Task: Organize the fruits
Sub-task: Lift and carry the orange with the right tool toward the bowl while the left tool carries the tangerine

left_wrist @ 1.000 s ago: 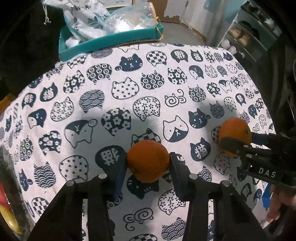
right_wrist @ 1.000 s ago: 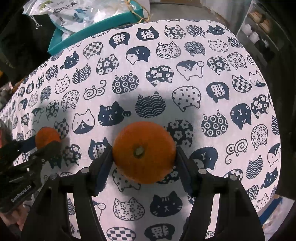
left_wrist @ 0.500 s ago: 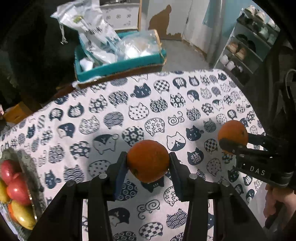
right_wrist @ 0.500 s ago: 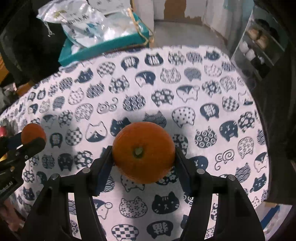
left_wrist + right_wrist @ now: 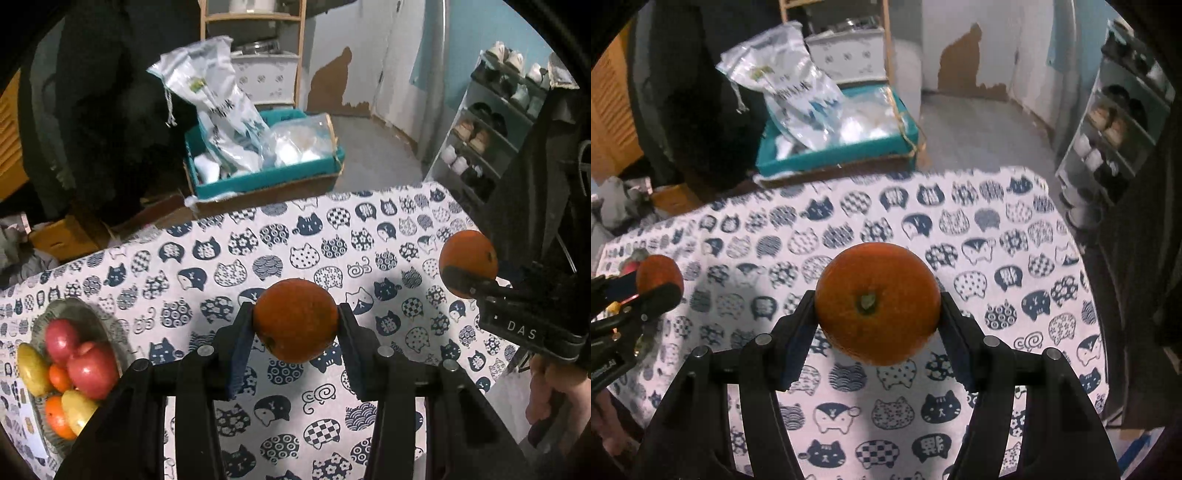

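Two oranges are off the table, one in each gripper. Left gripper (image 5: 295,325) is clamped on the smaller orange (image 5: 295,319), both pads pressed against its sides; fruit hangs clear above the cat-print tablecloth (image 5: 229,266). Right gripper (image 5: 877,314) is clamped on the larger orange (image 5: 877,302), stem end facing the camera, pads tight on both flanks, also clear of the cloth.

Left wrist view: right gripper with its orange sits at 3 o'clock of the left one, well apart, a hand (image 5: 550,391) on its handle at 4 o'clock. Right wrist view: left gripper and its orange appear at 9 o'clock, near the frame edge.

Fruit dish (image 5: 74,310) stands on the cloth at 9 o'clock of the left gripper, well apart from it, holding red apples (image 5: 92,369), yellow fruit (image 5: 31,367) and small orange fruit (image 5: 59,378); exact count cannot be told.

Beyond the far table edge, at 12 o'clock: teal box (image 5: 266,177) with plastic bags (image 5: 225,110) in it. Shoe rack (image 5: 491,122) at 2 o'clock against the wall
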Action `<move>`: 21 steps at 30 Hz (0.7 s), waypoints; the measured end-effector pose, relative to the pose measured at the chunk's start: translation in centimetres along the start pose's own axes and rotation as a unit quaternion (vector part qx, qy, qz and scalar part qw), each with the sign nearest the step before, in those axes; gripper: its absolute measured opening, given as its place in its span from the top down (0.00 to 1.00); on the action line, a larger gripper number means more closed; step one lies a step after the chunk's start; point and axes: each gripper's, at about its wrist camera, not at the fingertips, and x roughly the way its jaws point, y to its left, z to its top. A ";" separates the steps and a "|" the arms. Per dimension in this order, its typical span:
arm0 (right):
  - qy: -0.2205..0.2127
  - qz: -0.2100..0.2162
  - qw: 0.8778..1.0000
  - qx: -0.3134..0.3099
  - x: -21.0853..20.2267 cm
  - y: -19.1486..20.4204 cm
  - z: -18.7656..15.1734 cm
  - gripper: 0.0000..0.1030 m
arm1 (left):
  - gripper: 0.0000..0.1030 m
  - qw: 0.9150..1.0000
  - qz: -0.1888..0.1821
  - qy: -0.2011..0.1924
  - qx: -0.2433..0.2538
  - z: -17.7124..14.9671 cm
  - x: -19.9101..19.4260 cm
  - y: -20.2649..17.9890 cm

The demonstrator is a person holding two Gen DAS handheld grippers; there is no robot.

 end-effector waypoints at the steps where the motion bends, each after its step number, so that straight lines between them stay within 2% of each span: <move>1: -0.006 0.001 1.000 -0.004 -0.5 0.3 0.1 0.38 | 0.56 1.000 0.001 -0.004 0.000 0.1 -0.4 0.1; 14: -0.077 0.024 0.996 -0.045 -6.6 4.0 1.4 0.38 | 0.56 0.998 0.015 -0.059 -0.016 0.2 -6.5 2.6; 21: -0.095 0.044 0.992 -0.072 -8.0 7.1 1.9 0.38 | 0.56 0.995 0.037 -0.082 -0.034 -0.1 -8.7 5.2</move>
